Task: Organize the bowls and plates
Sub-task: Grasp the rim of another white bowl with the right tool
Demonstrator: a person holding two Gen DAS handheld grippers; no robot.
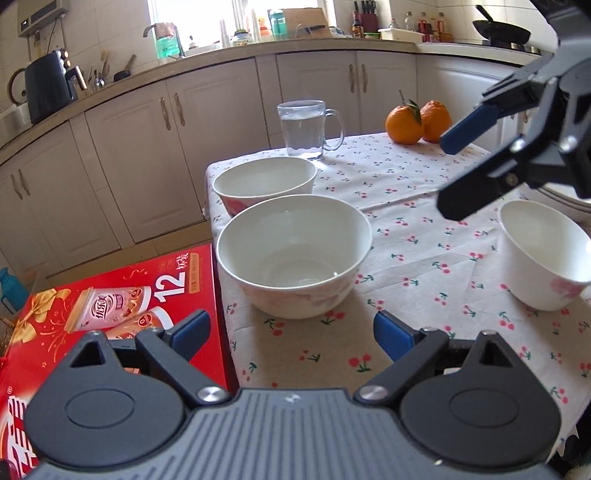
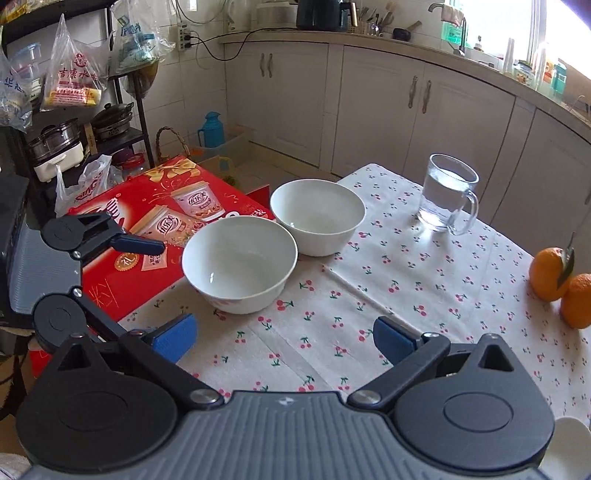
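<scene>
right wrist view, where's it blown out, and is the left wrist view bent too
Right wrist view: the window at the upper right is washed out to white, and the counter edge bows from fisheye. Left wrist view: its window also glares, the cabinets curve, while the near bowl stays sharp.

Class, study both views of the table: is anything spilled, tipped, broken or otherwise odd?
Nothing stands out. The near bowl, far bowl and small bowl sit upright and empty; the glass mug stands upright, with no spill showing.
</scene>
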